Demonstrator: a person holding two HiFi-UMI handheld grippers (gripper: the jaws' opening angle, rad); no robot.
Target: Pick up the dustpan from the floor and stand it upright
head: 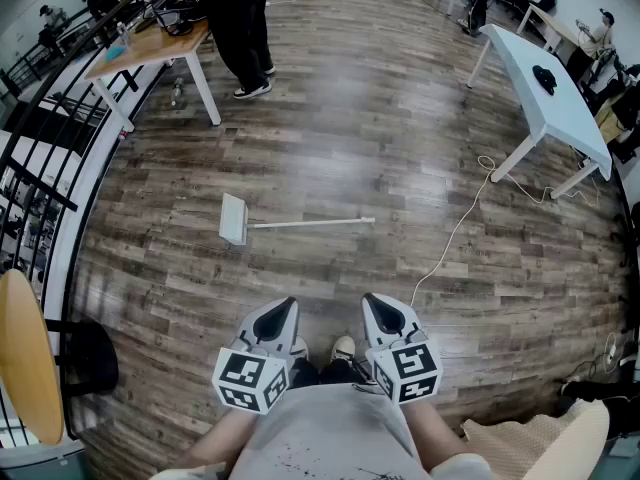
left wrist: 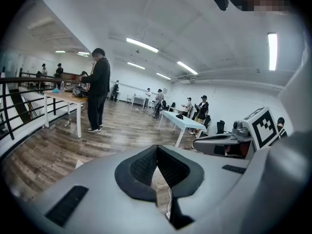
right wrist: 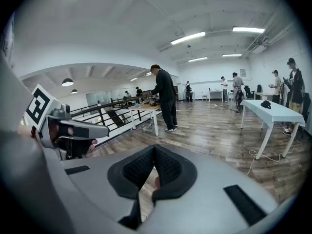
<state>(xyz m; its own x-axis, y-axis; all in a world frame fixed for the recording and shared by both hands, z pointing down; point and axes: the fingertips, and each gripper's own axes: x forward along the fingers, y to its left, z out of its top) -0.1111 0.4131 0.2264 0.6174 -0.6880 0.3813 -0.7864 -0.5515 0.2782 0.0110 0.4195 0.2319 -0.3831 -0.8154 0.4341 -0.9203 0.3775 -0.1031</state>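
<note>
L gripper [head: 284, 308] & R gripper [head: 377, 304]: jaws shut, nothing held. Dustpan [head: 233, 219] flat on floor [head: 400, 148], well ahead of jaws, open boards btwn.

It looked like an open office or lab workspace: wood-plank floor [head: 380, 138], 2 long tables [head: 545, 88], a black railing [head: 40, 148], ceiling strip lights [left wrist: 141, 44], a loose cable [head: 450, 238], and people [head: 245, 28] standing around.
</note>
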